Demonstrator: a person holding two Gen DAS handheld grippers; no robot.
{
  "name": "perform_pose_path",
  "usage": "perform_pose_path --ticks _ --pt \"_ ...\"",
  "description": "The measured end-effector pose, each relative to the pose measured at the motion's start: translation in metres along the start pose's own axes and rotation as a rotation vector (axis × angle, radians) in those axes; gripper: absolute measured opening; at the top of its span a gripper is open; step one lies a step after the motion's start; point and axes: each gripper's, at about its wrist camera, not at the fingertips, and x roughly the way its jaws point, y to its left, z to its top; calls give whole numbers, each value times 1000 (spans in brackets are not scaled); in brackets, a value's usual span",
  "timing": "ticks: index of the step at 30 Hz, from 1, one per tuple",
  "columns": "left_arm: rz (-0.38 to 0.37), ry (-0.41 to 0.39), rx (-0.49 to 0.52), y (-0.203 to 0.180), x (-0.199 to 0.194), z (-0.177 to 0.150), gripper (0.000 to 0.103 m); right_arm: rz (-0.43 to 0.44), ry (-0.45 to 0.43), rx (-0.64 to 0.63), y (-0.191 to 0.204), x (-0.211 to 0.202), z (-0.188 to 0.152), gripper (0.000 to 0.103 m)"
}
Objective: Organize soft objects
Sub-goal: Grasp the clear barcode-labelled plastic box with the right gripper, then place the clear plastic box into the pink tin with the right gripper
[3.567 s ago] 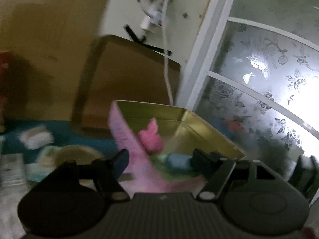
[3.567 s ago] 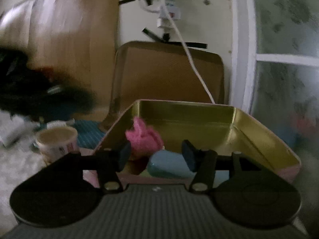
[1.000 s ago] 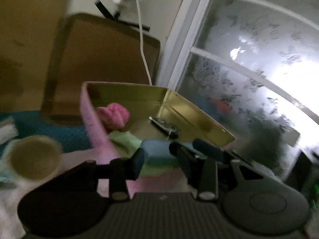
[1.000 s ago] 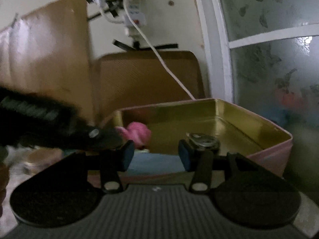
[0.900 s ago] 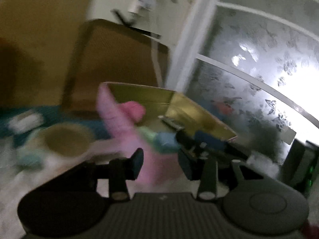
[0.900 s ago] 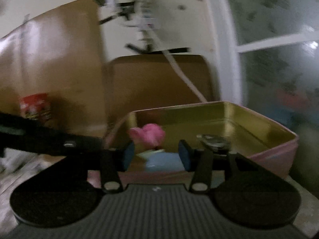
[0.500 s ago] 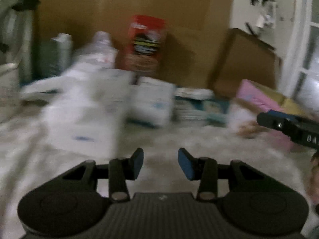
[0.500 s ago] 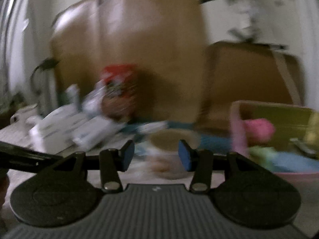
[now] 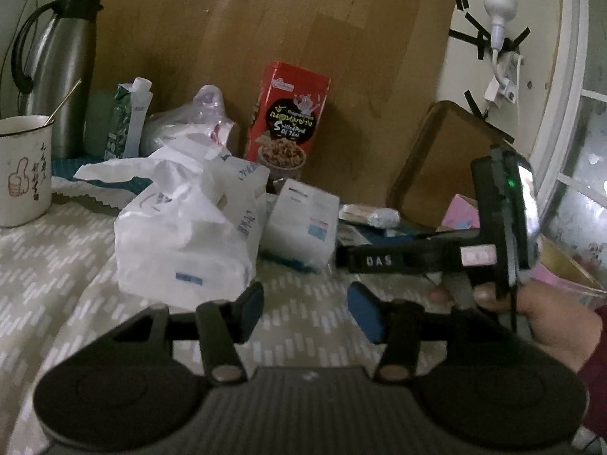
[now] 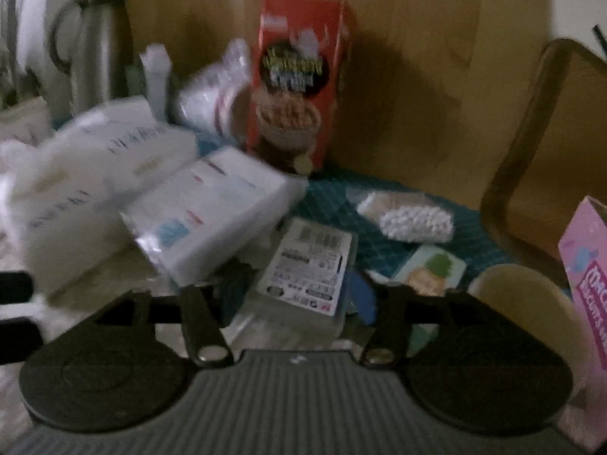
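My left gripper (image 9: 307, 309) is open and empty, low over the patterned tablecloth (image 9: 60, 303). Ahead of it lie white soft tissue packs (image 9: 182, 235) and a smaller wrapped pack (image 9: 299, 223). The right gripper's body (image 9: 493, 242), held in a hand, shows at the right of the left wrist view. My right gripper (image 10: 294, 295) is open and empty, over a small labelled clear packet (image 10: 309, 265). The tissue packs (image 10: 205, 208) lie to its left. The pink tin box (image 10: 584, 280) is at the right edge; its contents are hidden.
A red cereal box (image 9: 288, 125) stands against a cardboard backing. A steel thermos (image 9: 57, 68), a white mug (image 9: 24, 174) and a green carton (image 9: 129, 117) stand at the left. A paper cup (image 10: 519, 299), a bag of white pellets (image 10: 413, 216) and a brown tray (image 10: 550, 144) are at the right.
Both grippers have swung left, away from the pink tin with the pink, green and blue soft items, and now face the tissue packs and clutter. Both remain open.
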Motion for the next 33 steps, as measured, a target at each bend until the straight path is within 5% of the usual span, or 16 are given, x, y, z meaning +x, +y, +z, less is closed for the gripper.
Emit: perform_pose_path --ticks 6,14,22,26,33 --pt "-7 -12 5 0 -1 0 55 47 27 45 -9 -4 -3 61" --pt "-34 32 11 -1 4 0 57 143 -1 10 0 -91 -61 62" --pt "-34 151 110 -28 16 -5 57 57 -43 90 -15 -162 -119 62" --pt "-125 216 106 -60 19 -10 57 2 -47 84 -19 -168 -129 62" --pt "-304 387 23 -102 31 -18 57 38 -42 122 -33 -174 -137 64"
